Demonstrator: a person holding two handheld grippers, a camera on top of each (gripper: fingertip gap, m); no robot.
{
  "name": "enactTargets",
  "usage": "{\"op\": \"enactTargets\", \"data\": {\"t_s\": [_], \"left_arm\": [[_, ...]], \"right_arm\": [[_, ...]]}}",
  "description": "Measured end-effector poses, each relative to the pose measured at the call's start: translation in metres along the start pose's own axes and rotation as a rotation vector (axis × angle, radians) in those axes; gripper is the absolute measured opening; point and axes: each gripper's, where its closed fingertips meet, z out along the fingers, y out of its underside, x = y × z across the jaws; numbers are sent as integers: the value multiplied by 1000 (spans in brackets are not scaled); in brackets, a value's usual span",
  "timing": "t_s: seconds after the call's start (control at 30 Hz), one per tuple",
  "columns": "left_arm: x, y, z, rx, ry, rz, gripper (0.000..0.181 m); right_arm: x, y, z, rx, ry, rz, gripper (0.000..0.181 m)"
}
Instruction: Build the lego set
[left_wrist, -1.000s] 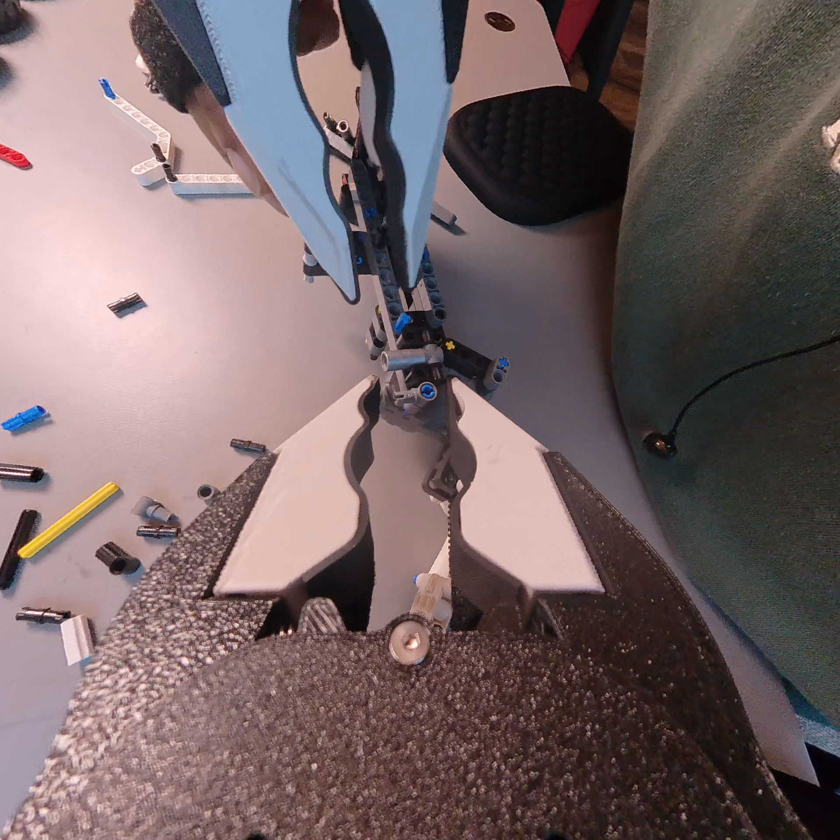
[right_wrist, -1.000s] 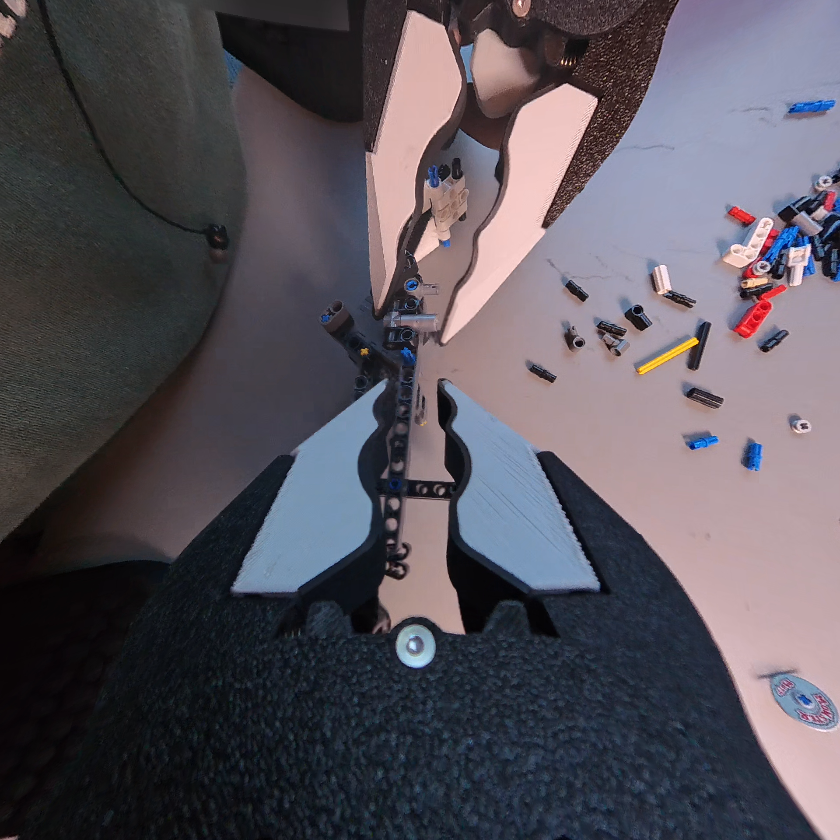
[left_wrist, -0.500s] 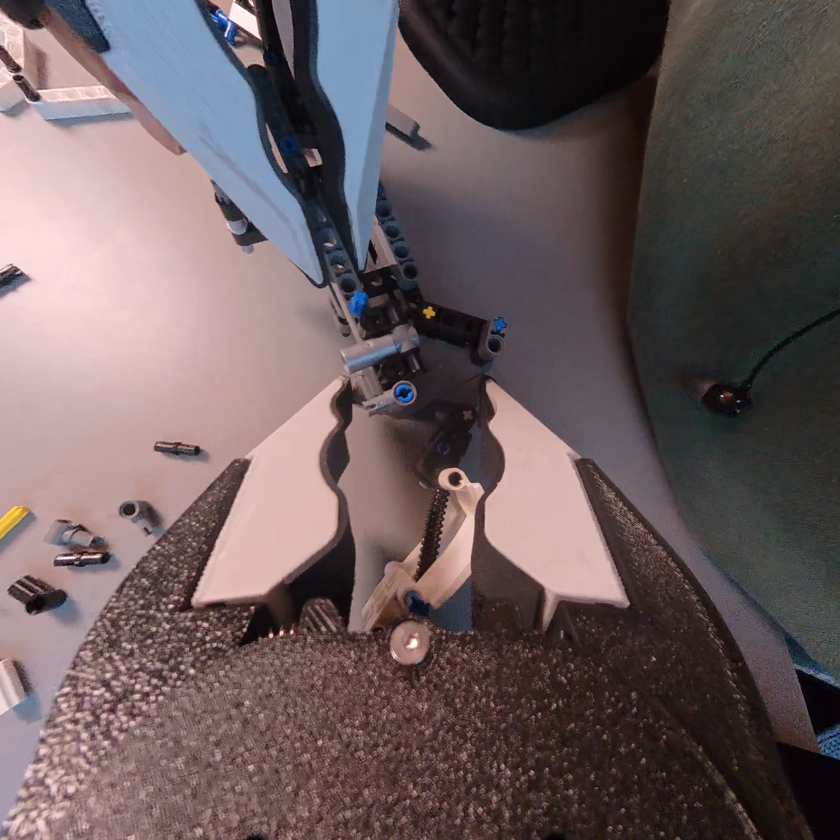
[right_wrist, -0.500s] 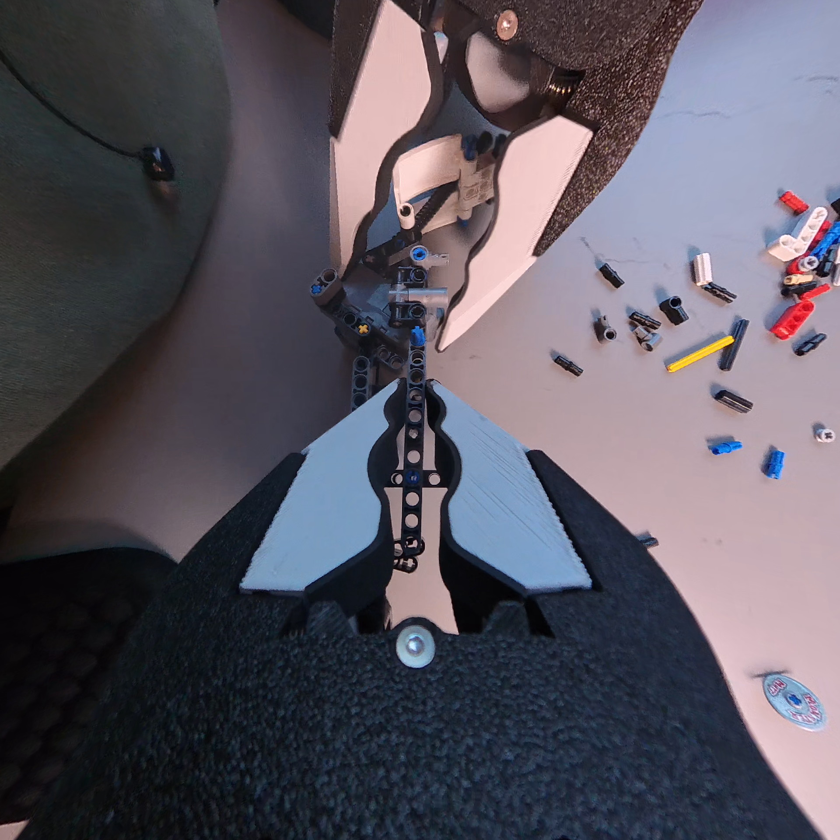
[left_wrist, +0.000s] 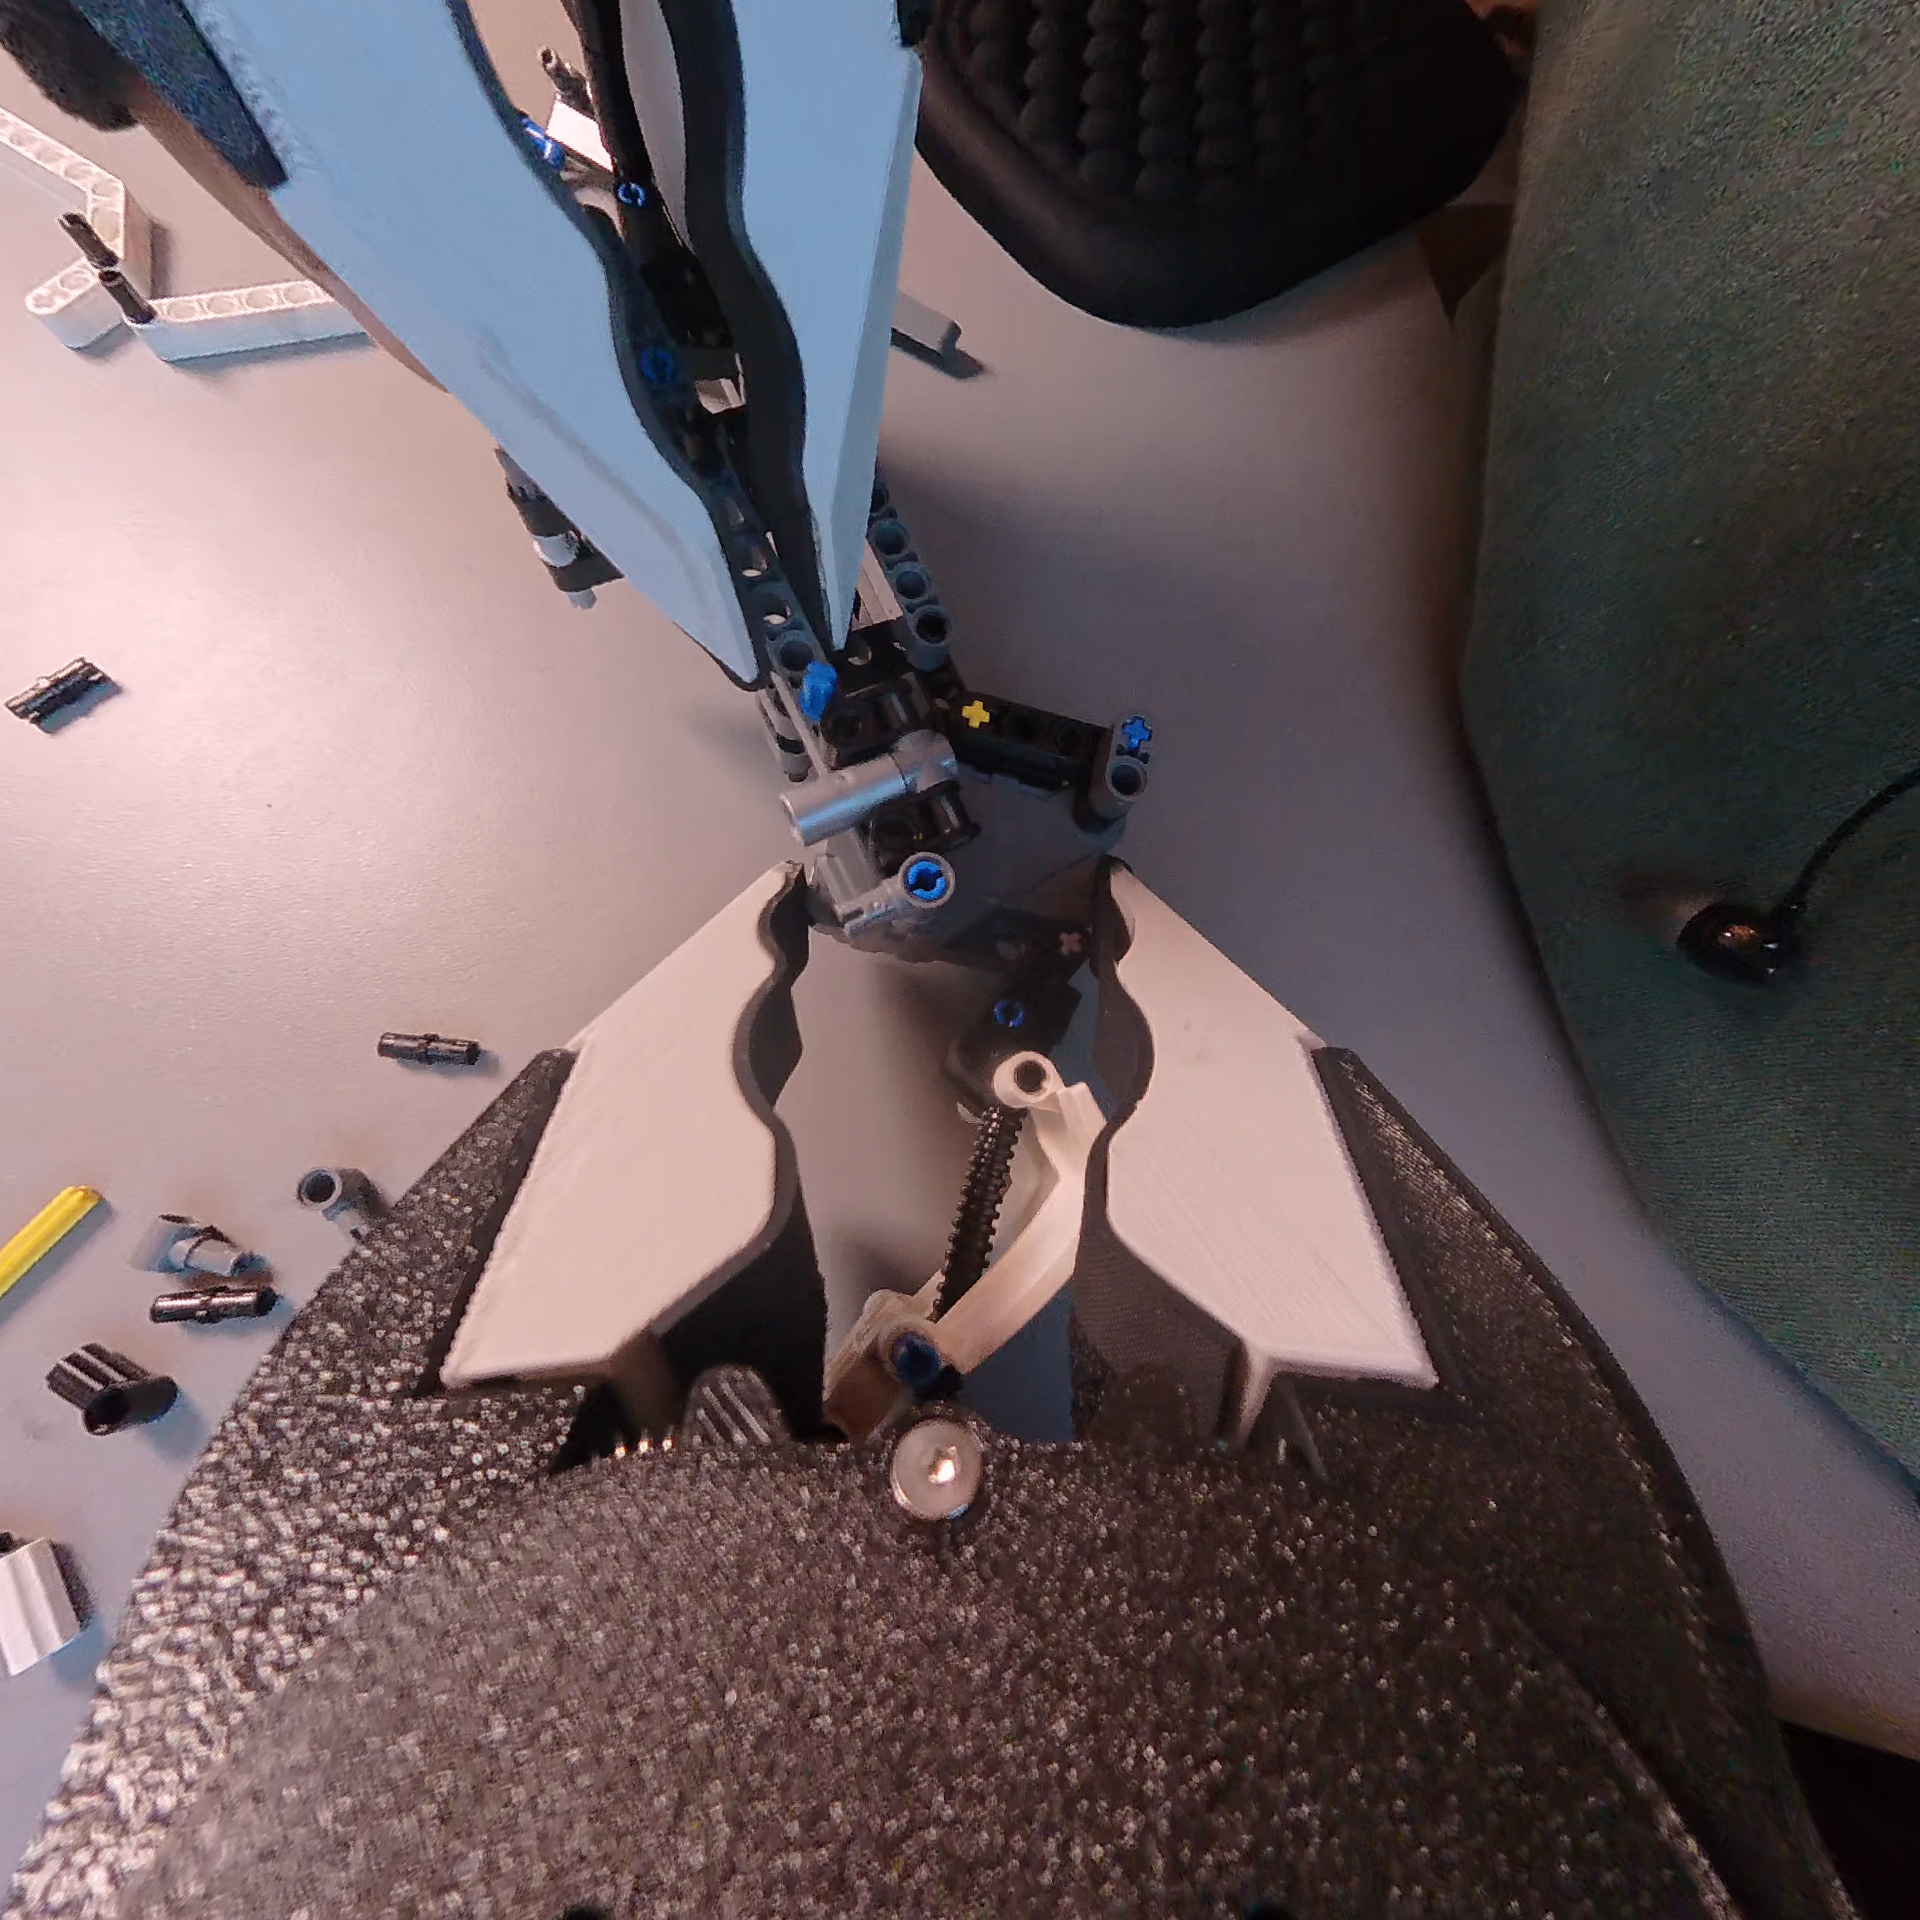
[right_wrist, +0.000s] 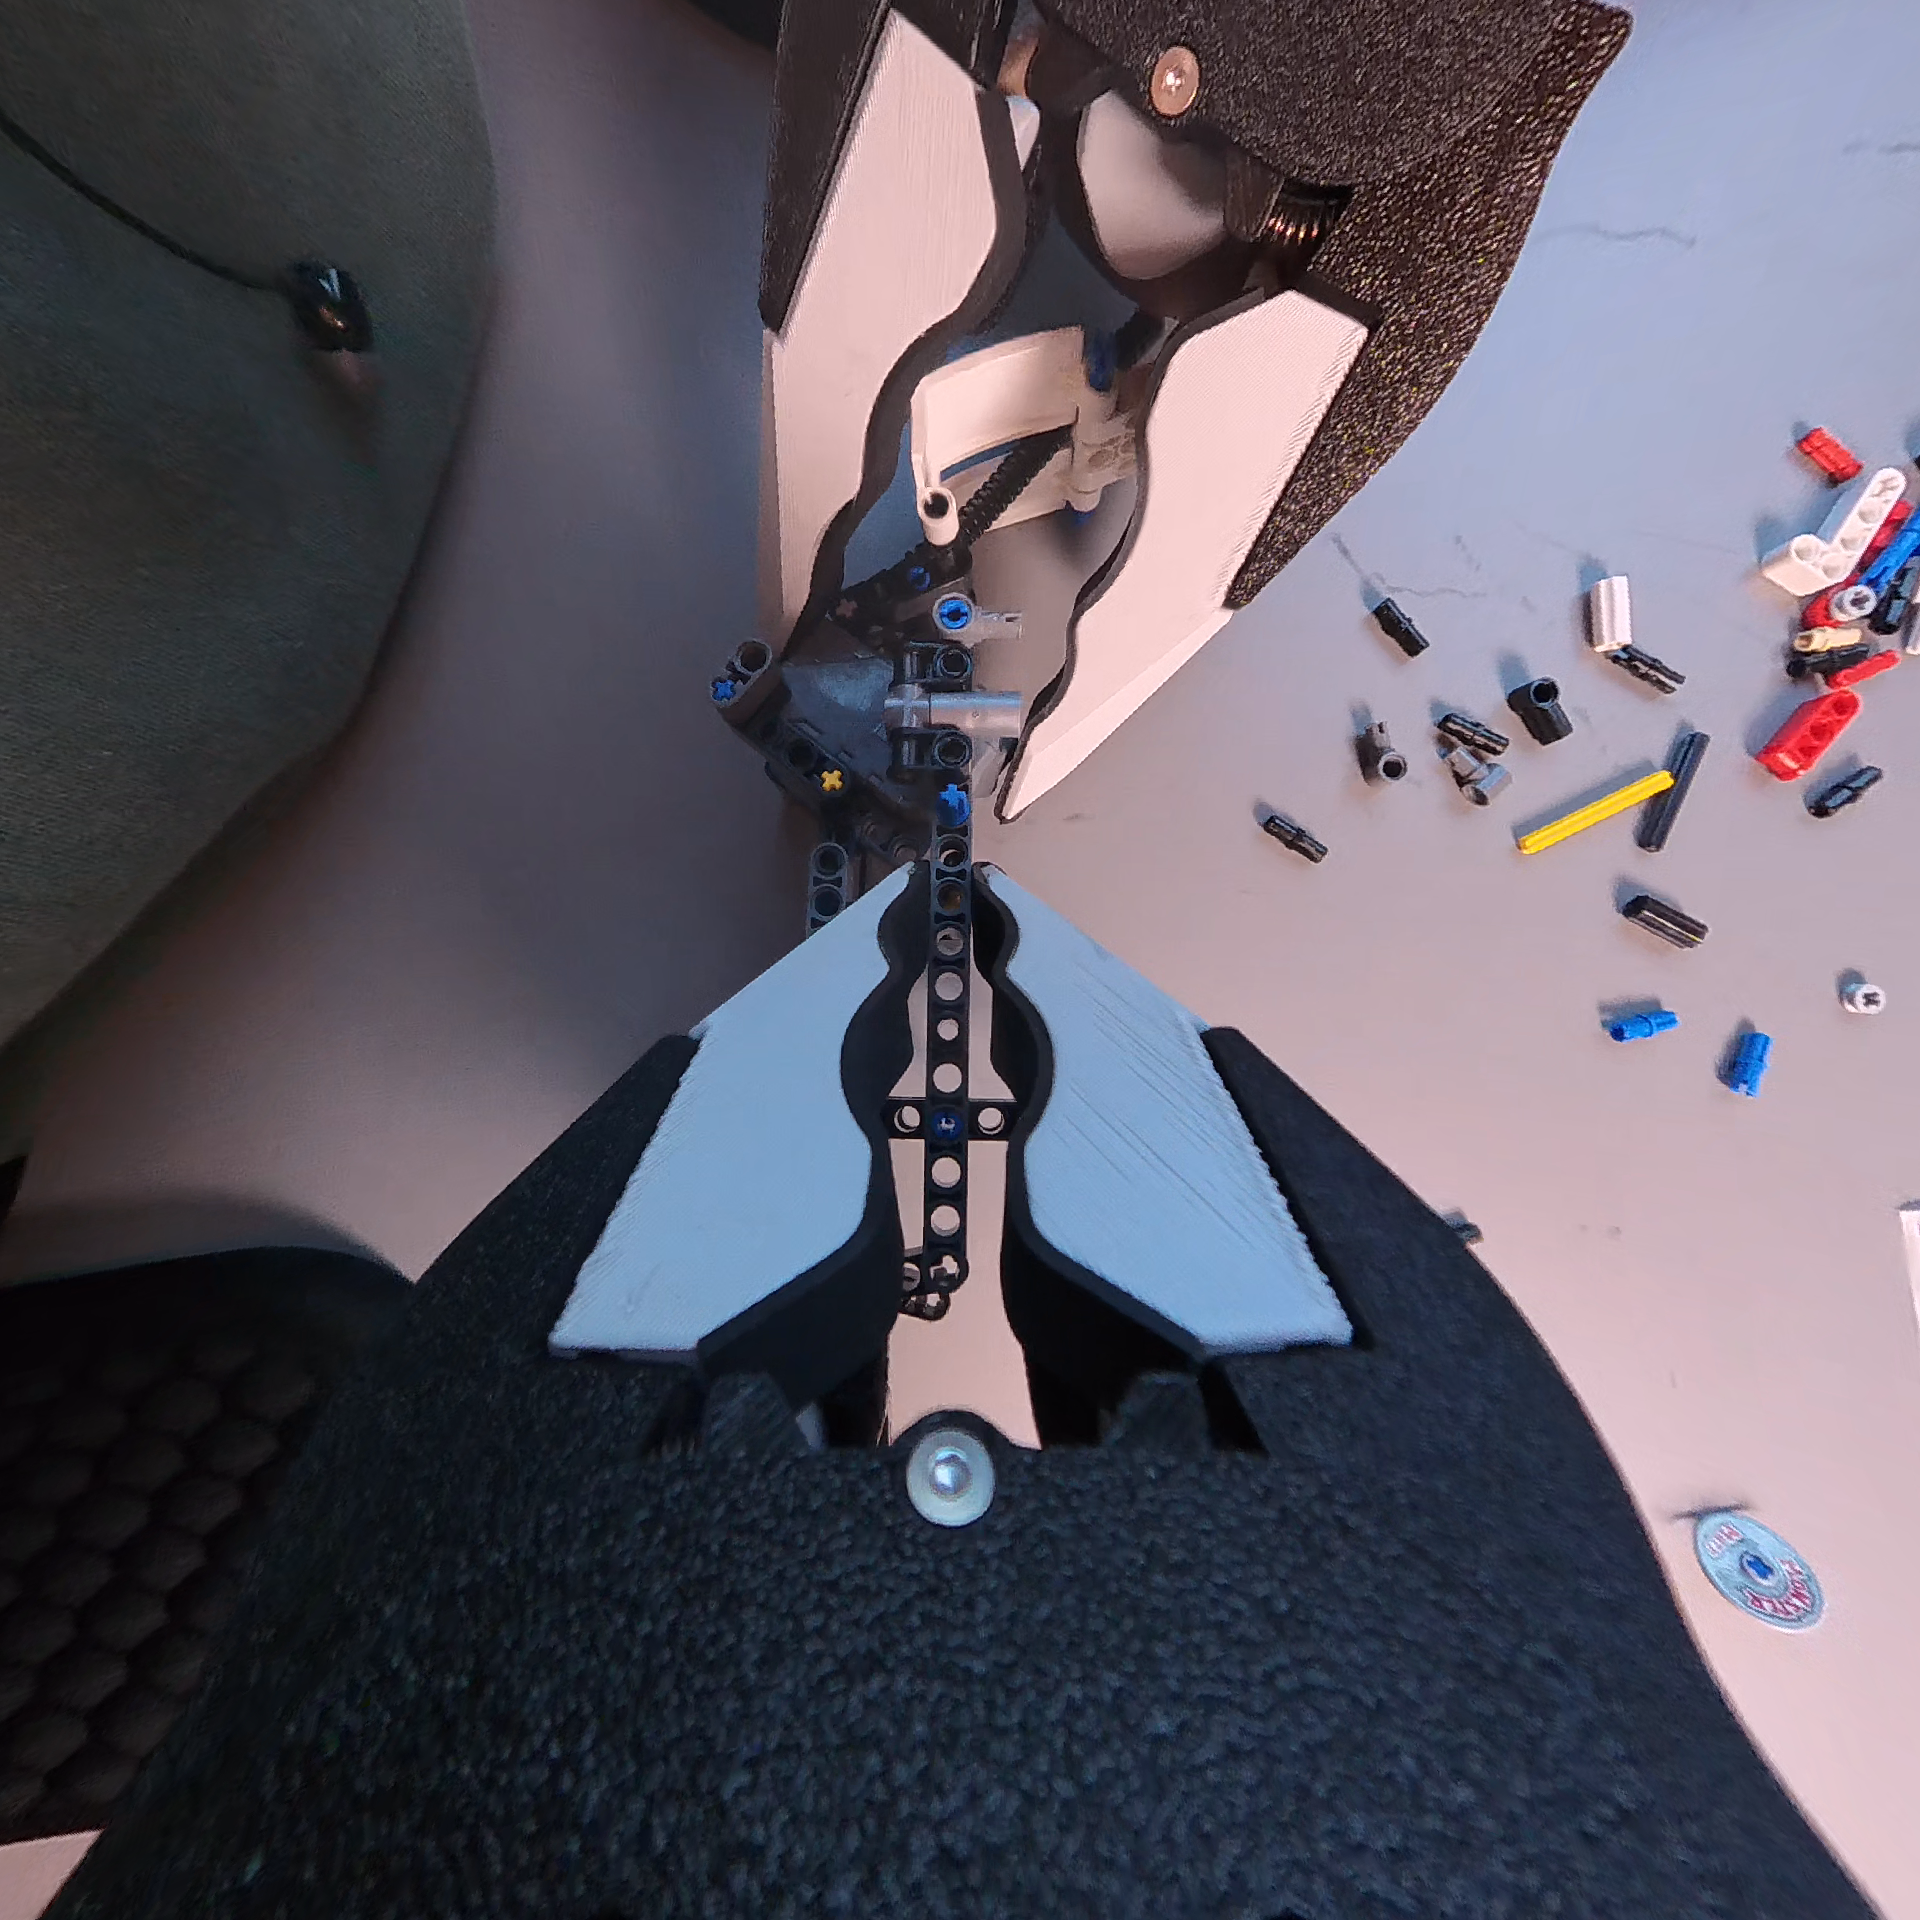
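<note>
The half-built model (right_wrist: 883, 717) sits low over the bench (right_wrist: 1351, 1195), close to the edge near your body, and it is held from both ends. Your right tongs (right_wrist: 948, 883) are closed on its long black beam (right_wrist: 948, 1039), which runs back between the two fingers. Your left tongs (left_wrist: 951, 904) stand wide apart; the white curved piece (left_wrist: 1039, 1195) with its black spring lies between them against the right-side finger, so I cannot tell whether they really grip it or only cradle it. To do this step well, I think you should keep the right tongs firm and still, so the beam does not turn, and let the left tongs guide the white curved piece slowly to its hole, pushing straight and without twisting. The left wrist view shows the grey connector (left_wrist: 873, 790) and the blue pins from the front, and the white angled beam (left_wrist: 156, 301) lying far off. The right wrist view shows instead the row of holes along the beam, the loose parts (right_wrist: 1600, 769) scattered on the bench, the yellow rod (right_wrist: 1595, 810) among them, and a round sticker (right_wrist: 1758, 1571).
</note>
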Motion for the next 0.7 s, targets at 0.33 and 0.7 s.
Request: {"op": "enactTargets", "data": {"t_s": [0.33,0.7], "left_arm": [[0,0,1,-1,-8,17,54],[1,-1,-1,37,24,-12,54]], "right_arm": [[1,3,3,-87,-64,29,7],[2,1,3,-95,-26,57,7]]}}
